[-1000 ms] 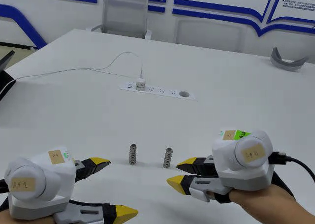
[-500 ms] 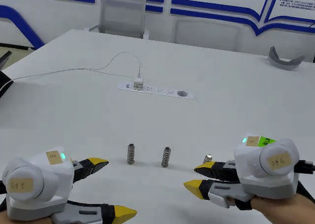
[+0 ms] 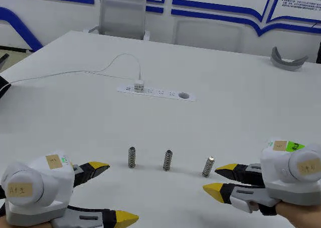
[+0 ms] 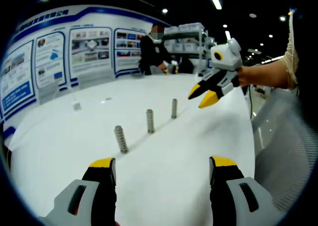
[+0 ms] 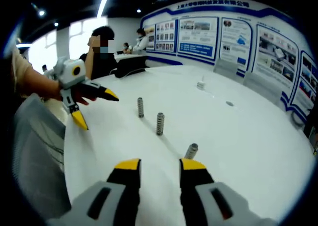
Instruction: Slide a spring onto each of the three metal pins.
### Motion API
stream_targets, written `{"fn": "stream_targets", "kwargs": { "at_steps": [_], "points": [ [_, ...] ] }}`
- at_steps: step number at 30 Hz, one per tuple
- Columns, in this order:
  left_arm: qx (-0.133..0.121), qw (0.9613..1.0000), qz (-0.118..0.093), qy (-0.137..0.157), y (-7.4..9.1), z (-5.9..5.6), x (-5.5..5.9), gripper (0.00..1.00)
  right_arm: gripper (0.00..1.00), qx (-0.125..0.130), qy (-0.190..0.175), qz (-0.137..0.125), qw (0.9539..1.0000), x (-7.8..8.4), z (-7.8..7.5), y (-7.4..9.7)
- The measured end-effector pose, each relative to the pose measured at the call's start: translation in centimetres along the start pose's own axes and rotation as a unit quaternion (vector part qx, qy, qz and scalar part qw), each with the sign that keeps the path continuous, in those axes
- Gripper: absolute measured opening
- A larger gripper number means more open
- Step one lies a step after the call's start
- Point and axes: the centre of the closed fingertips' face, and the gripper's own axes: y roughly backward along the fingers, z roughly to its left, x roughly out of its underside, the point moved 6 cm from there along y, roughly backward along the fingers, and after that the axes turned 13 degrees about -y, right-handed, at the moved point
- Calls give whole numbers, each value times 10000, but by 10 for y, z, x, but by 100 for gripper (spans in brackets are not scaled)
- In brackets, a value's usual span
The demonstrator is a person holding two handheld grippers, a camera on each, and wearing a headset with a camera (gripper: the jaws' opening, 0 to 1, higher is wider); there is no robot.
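There are three springs [image 3: 167, 160], one power strip [image 3: 156, 92], one chair [image 3: 123, 12], one left gripper [image 3: 122, 191] and one right gripper [image 3: 210, 179].

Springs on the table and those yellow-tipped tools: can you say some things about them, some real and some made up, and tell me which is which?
1. Three springs stand upright in a row on the table. True.
2. The right tool is holding a spring. False: its jaws are open and empty, with the tips just beside the nearest spring.
3. The left tool is open with nothing in it. True.
4. The power strip lies between the springs and the tools. False: it lies beyond the springs, farther up the table.
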Motion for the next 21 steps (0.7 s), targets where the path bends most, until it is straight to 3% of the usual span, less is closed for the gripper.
{"fn": "stream_targets", "kwargs": {
  "at_steps": [11, 21],
  "points": [
    [12, 10000, 25, 19, 1, -1, 2, 79, 39, 119, -79, -40, 9999, 12, -10, 14],
    [16, 9999, 54, 87, 2, -3, 5, 79, 46, 65, -59, -50, 9999, 23, -14, 24]
  ]
}}
